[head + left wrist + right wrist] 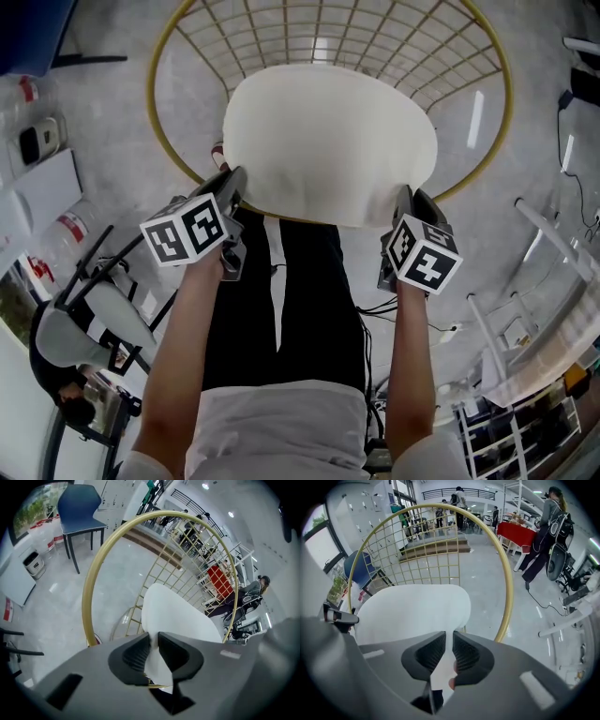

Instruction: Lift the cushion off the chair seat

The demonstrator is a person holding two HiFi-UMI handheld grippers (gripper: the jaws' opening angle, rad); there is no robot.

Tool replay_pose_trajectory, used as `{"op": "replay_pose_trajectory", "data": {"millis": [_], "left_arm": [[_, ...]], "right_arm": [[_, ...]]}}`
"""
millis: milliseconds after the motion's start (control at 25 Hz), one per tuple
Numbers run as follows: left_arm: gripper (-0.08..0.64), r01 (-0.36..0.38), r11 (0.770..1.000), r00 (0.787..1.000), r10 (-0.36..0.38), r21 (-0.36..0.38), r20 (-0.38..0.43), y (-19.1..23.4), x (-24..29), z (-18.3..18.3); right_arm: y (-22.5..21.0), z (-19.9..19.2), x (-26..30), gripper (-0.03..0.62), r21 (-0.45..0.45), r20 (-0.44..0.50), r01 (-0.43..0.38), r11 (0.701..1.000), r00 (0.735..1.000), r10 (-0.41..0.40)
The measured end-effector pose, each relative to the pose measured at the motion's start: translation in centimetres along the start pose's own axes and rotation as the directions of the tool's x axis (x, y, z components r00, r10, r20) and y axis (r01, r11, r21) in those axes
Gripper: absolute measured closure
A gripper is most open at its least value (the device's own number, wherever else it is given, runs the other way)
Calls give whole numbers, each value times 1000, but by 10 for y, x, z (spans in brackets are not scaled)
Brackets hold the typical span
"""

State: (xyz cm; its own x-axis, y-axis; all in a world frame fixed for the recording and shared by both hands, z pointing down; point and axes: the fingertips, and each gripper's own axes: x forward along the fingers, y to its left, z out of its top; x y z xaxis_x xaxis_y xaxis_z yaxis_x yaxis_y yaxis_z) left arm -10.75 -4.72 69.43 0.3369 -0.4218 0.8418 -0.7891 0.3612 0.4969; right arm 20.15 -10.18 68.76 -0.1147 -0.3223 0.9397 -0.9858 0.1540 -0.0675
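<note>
Over chair (509, 592), left gripper (230, 184) and right gripper (409, 201) pinch cushion (328, 141) edge.

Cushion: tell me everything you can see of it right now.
The cushion is a rounded, off-white, soft-looking pad, plain and smooth. Its near edge is pinched in two places: the left gripper is shut on its left side, the right gripper on its right. It is held over the gold wire chair, near edge bulging slightly between the grips. Whether its far side touches the chair cannot be told.
</note>
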Motion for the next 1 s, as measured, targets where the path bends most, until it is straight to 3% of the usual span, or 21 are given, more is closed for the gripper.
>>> {"op": "replay_pose_trajectory", "data": {"millis": [1000], "left_arm": [[502,20,999,997,-17,-37,73,-30,-89,26]], "right_arm": [[28,46,-88,543,-51,59,-49,998,997,52]]}}
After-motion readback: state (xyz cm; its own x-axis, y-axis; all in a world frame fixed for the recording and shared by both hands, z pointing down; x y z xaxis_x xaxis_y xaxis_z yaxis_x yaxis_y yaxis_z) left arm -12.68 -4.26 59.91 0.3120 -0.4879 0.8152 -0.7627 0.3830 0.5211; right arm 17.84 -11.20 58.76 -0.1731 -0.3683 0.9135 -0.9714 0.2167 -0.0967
